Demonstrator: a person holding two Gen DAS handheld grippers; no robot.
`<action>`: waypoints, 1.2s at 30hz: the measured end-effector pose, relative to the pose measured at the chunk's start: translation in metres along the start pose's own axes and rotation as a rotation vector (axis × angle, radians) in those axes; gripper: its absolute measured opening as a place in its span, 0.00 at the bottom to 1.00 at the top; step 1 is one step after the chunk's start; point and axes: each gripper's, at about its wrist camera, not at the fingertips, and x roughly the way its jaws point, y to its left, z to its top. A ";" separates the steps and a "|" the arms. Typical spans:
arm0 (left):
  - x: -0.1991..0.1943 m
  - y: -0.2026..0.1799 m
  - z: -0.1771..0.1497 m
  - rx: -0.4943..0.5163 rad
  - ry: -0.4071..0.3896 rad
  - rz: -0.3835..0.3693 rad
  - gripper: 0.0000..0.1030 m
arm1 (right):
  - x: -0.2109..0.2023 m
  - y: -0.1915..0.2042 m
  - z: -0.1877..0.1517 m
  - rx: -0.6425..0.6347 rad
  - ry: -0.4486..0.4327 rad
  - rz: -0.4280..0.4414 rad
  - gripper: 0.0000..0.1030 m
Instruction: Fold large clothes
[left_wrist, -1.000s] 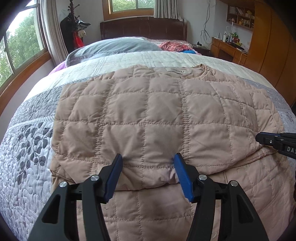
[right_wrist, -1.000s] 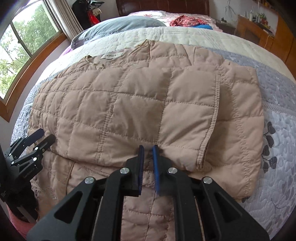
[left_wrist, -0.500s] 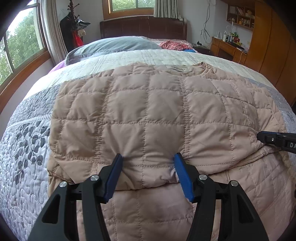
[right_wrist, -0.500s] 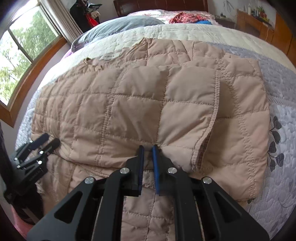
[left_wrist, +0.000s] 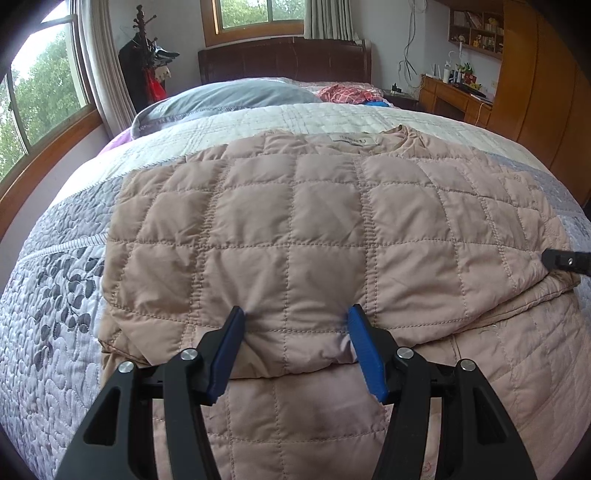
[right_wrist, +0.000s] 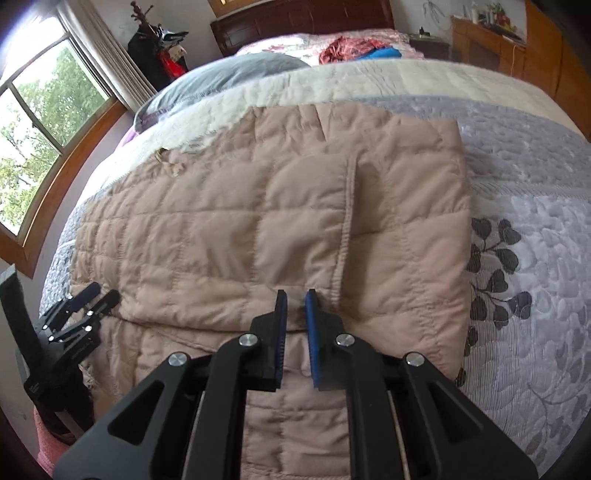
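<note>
A tan quilted jacket (left_wrist: 295, 229) lies on the bed, its lower part doubled back over itself, collar label toward the headboard. My left gripper (left_wrist: 295, 314) is open, with the folded near edge bulging between its blue pads. My right gripper (right_wrist: 295, 295) has its jaws a narrow gap apart at the folded edge of the jacket (right_wrist: 258, 236), next to a sleeve seam; fabric shows between the pads. The left gripper (right_wrist: 94, 293) shows at the left of the right wrist view. The right gripper's tip (left_wrist: 565, 260) shows at the right of the left wrist view.
The bed has a grey leaf-patterned quilt (left_wrist: 48, 314) and a cream blanket (left_wrist: 295, 118). A grey pillow (left_wrist: 240, 96) and red clothes (left_wrist: 347, 92) lie near the wooden headboard. A window is at left; a desk (left_wrist: 454, 96) and wardrobe stand at right.
Both grippers have pushed the folded edge further up the bed toward the headboard. The right gripper's jaws have parted slightly. The left gripper stays open.
</note>
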 end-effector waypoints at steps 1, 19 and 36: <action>0.000 0.000 0.000 -0.001 0.001 -0.002 0.58 | 0.007 -0.003 -0.001 0.012 0.017 0.008 0.08; -0.044 0.010 -0.012 0.007 -0.006 0.000 0.58 | -0.041 -0.005 -0.025 -0.030 -0.093 0.064 0.40; -0.162 0.059 -0.107 -0.006 -0.055 0.114 0.77 | -0.139 0.003 -0.138 -0.185 -0.130 0.012 0.62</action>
